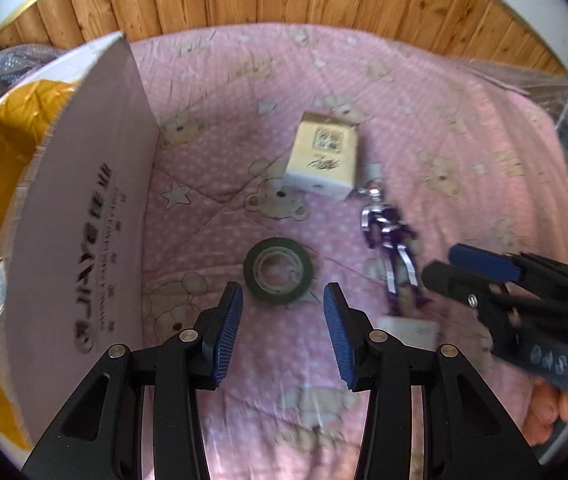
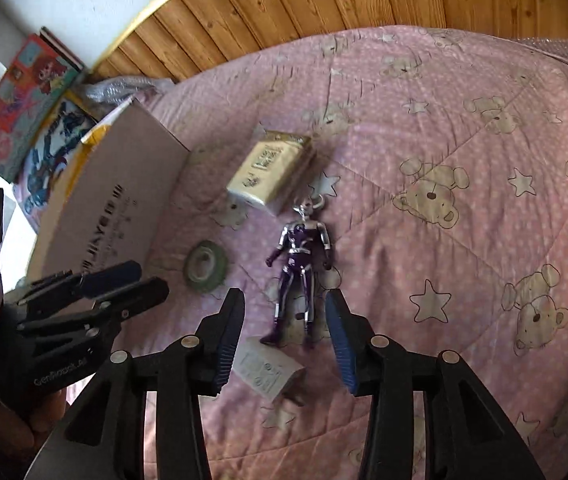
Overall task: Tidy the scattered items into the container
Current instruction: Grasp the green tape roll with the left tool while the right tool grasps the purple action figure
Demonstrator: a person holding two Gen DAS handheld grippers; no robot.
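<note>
Right wrist view is showing the right gripper (image 2: 284, 328) hanging apart over the purple figure's (image 2: 300, 268) legs on the quilt (image 2: 464, 248); closing squarely on them seems best. Left gripper (image 1: 282, 320) is gaping before the tape roll (image 1: 278, 276), beside the cardboard box (image 1: 80, 216), whose inside is lying mostly hidden.

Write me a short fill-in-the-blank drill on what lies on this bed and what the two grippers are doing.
1. The roll of tape lies ____ on the pink quilt.
2. The purple and silver toy figure lies just ahead of the ____ gripper.
3. The left gripper has its jaws ____ and holds nothing.
4. The cardboard box stands to the ____ of the tape.

Missing words: flat; right; open; left
</note>
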